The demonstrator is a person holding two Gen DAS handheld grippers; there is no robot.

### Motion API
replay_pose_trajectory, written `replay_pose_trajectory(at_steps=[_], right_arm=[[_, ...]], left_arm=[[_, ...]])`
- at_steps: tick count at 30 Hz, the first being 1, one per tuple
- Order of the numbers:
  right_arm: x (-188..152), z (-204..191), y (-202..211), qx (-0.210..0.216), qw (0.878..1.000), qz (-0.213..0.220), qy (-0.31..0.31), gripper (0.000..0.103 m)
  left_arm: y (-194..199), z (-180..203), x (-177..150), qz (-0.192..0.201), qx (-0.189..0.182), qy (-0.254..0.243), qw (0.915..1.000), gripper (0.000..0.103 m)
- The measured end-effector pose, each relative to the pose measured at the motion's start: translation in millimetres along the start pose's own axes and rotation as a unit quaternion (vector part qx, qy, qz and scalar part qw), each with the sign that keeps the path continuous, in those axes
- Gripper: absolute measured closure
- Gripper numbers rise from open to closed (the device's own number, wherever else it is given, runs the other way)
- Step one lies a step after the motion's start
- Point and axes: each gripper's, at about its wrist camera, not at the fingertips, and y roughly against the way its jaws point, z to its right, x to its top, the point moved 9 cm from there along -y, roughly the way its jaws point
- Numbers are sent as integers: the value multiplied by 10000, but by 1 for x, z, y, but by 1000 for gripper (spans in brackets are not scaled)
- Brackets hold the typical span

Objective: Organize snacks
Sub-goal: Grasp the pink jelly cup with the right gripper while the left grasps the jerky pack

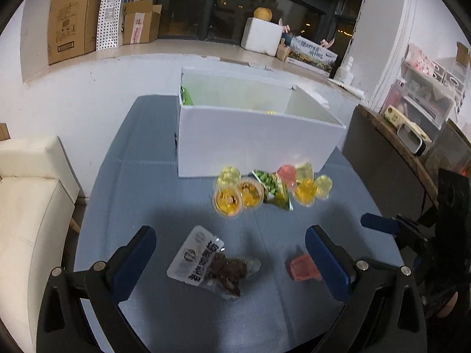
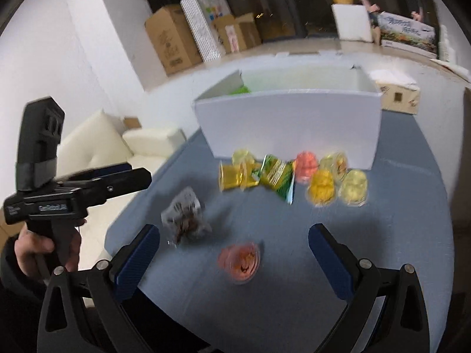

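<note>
A white open box (image 1: pixel 253 144) stands at the back of the blue table (image 1: pixel 141 182); it also shows in the right wrist view (image 2: pixel 291 123). Several yellow and pink jelly cups (image 1: pixel 238 194) and a green snack packet (image 1: pixel 272 189) lie in front of it. My left gripper (image 1: pixel 231 248) is open above a clear packet of dark snack (image 1: pixel 210 260). A pink jelly cup (image 1: pixel 303 267) lies beside its right finger. My right gripper (image 2: pixel 234 248) is open over that pink cup (image 2: pixel 240 260). The left gripper shows side-on in the right wrist view (image 2: pixel 129 173).
A cream sofa (image 1: pixel 26 206) stands left of the table. A dark side table (image 1: pixel 382 147) with small items is at the right. Cardboard boxes (image 1: pixel 73 17) and a white foam box (image 1: pixel 262 35) sit on the window ledge behind.
</note>
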Motion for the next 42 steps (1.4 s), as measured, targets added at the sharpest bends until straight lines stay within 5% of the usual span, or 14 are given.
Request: replay_pose_trajectory(at_steps=[11, 18, 28, 42], right_arm=[[-25, 0, -58, -143, 9938, -918, 614, 2], [-42, -1, -72, -273, 9888, -1240, 781, 52], [-33, -1, -62, -349, 9913, -973, 813, 52], [-14, 25, -27, -535, 9974, -378, 284, 52]], left_arm=[[-16, -13, -16, -299, -20, 310, 9991, 0], [-24, -13, -25, -432, -27, 292, 9986, 0], [-33, -11, -32, -597, -34, 184, 9980, 0], [-84, -9, -59, -1204, 361, -974, 9873, 0]])
